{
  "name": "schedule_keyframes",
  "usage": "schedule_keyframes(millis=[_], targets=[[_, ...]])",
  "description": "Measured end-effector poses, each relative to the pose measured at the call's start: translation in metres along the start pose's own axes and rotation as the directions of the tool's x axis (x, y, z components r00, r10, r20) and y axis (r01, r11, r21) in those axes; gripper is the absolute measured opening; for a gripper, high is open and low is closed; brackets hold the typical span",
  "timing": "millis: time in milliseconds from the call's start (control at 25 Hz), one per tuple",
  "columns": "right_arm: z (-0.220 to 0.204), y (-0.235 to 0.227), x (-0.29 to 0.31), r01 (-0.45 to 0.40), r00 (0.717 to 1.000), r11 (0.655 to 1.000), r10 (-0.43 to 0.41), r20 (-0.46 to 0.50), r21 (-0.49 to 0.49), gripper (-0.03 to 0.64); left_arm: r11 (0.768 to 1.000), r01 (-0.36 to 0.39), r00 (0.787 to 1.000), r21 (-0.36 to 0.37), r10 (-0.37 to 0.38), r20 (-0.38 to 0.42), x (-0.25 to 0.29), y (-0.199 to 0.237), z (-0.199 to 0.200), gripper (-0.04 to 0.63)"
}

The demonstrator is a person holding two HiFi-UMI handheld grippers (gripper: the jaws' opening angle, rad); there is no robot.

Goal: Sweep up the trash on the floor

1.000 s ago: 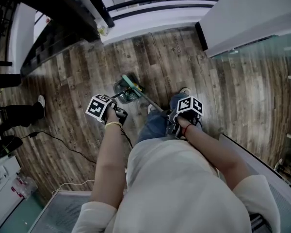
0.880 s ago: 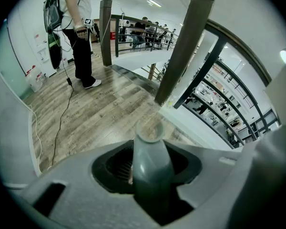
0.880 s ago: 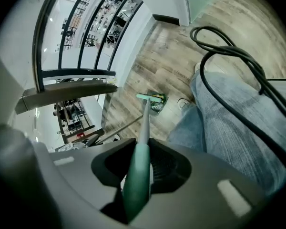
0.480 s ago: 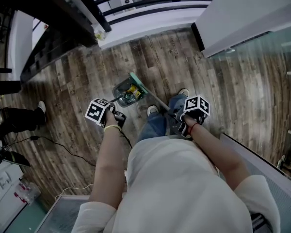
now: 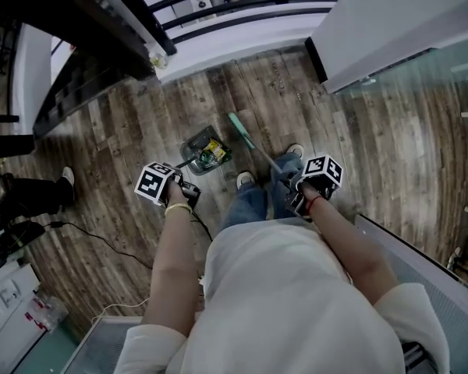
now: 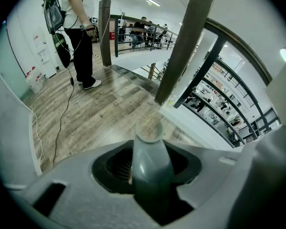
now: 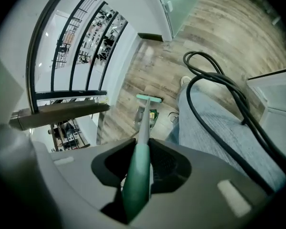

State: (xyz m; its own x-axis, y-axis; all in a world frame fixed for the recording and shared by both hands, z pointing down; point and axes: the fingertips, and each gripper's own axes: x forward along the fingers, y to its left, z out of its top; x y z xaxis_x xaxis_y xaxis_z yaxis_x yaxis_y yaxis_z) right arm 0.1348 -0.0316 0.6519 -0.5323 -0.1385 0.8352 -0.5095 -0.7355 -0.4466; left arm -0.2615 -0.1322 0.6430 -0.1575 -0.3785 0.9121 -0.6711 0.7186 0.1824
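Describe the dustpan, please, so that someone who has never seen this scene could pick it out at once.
Start from the wooden plank floor below the white ledge, then look just ahead of the person's shoes. The dustpan lies there, a greyish scoop holding yellow and green trash; the teal broom head beside it is only a thin bar.

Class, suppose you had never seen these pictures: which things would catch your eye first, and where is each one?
A grey plastic dustpan holding yellow and green scraps sits on the wooden plank floor just ahead of the person's shoes. The left gripper is shut on its handle. To its right, a mint-green broom slants up into the right gripper, which is shut on it.
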Motion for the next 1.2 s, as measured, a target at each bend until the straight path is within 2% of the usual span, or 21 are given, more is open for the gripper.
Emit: schedule_keyframes(millis=[560, 1000, 1200], targets=[[0.048, -0.023, 0.002, -0.049, 0.992, 0.988, 0.031, 0.121, 0.149, 0.095, 1.000, 0.001, 1.000, 0.003, -0.001, 0.006, -0.003, -0.002, -0.003, 0.146], [0.058, -0.039, 0.006, -0.036, 0.992, 0.970, 0.005, 0.127, 0.240, 0.095, 1.000, 0.001, 1.000, 0.005, -0.001, 0.007, -0.004, -0.003, -0.005, 0.146], [0.059, -0.039, 0.007, -0.041, 0.991, 0.972, 0.010, 0.132, 0.233, 0.095, 1.000, 0.000, 1.000, 0.006, 0.000, 0.011, -0.004, -0.003, -0.005, 0.146]])
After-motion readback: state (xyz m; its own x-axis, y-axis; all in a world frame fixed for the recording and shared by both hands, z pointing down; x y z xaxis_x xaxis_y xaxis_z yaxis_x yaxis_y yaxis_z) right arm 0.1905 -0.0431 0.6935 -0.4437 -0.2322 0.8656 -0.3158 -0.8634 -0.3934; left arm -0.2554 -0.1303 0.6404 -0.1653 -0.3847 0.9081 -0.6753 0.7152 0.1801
